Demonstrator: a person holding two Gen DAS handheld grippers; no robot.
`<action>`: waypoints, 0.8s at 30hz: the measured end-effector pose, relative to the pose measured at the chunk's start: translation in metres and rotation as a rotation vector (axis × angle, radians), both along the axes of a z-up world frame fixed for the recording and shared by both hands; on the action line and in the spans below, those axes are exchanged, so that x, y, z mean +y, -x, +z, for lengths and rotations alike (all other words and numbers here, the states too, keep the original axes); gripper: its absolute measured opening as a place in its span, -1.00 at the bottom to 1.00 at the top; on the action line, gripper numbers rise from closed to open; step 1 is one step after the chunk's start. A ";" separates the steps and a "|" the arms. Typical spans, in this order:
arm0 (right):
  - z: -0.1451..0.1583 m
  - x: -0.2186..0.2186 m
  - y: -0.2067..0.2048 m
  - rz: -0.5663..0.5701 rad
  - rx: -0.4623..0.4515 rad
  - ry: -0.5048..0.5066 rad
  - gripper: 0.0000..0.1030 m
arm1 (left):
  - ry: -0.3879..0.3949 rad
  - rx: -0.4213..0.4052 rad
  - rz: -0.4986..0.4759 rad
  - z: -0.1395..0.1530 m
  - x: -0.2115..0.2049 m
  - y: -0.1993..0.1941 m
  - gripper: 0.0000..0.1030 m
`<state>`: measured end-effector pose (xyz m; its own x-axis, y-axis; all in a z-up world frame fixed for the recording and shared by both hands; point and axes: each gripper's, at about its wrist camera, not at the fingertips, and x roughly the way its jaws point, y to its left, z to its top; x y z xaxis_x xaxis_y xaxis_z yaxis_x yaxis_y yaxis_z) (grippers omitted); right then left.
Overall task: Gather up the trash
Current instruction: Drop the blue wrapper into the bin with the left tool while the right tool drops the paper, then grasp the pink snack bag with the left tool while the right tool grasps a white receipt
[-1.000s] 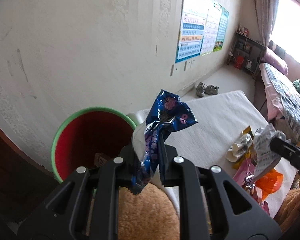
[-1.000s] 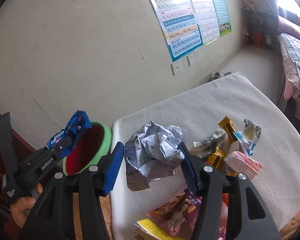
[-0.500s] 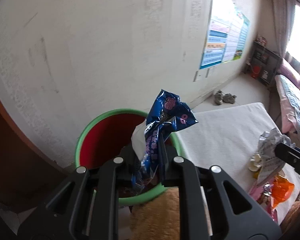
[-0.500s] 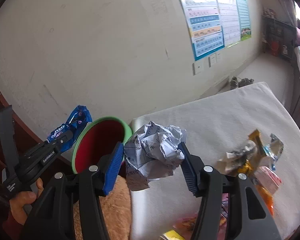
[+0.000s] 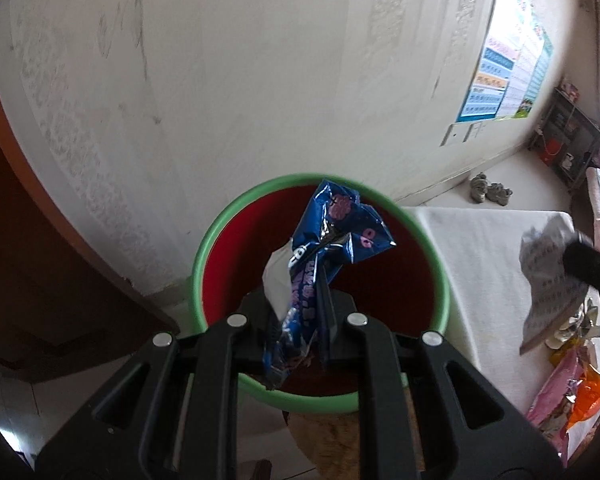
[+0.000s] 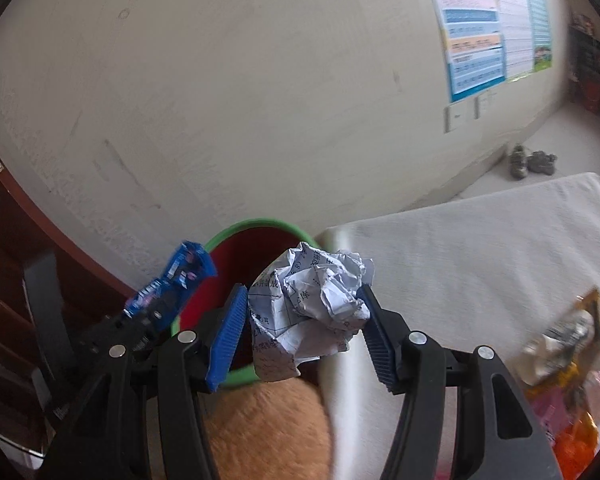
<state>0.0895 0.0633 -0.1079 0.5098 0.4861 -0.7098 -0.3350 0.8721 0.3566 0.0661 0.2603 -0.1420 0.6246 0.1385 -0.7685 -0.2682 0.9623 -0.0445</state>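
From my remote seat, the green-rimmed red bin [image 5: 320, 288] fills the left view, beside the white table [image 6: 480, 248]. My left gripper [image 5: 300, 312], clamped on the blue wrapper [image 5: 332, 240], sits directly over the bin's mouth, wrapper upright. A second ago the bin lay off to its left. My right gripper [image 6: 304, 320], half-wide around the crumpled paper [image 6: 312, 300], hangs at the bin's table-side rim, farther off.

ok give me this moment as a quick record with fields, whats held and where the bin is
left hand-held gripper: shut on blue wrapper, over the bin
right hand-held gripper: holding crumpled paper, at the bin's edge
bin: red inside, green rim, beside the table
table: white cloth, more wrappers left on it
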 end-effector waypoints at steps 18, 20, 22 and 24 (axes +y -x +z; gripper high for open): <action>0.006 0.009 -0.014 0.016 -0.003 -0.085 0.44 | 0.026 0.028 0.069 -0.015 0.016 0.002 -0.01; 0.004 -0.007 -0.005 -0.007 -0.009 -0.052 0.44 | 0.026 0.018 0.049 -0.010 0.009 0.002 -0.01; 0.001 -0.027 0.005 -0.037 -0.016 -0.022 0.44 | 0.026 0.012 0.024 -0.007 0.000 0.002 -0.01; -0.001 -0.050 0.015 -0.074 -0.019 0.011 0.44 | 0.020 0.009 -0.010 -0.004 -0.014 0.001 -0.01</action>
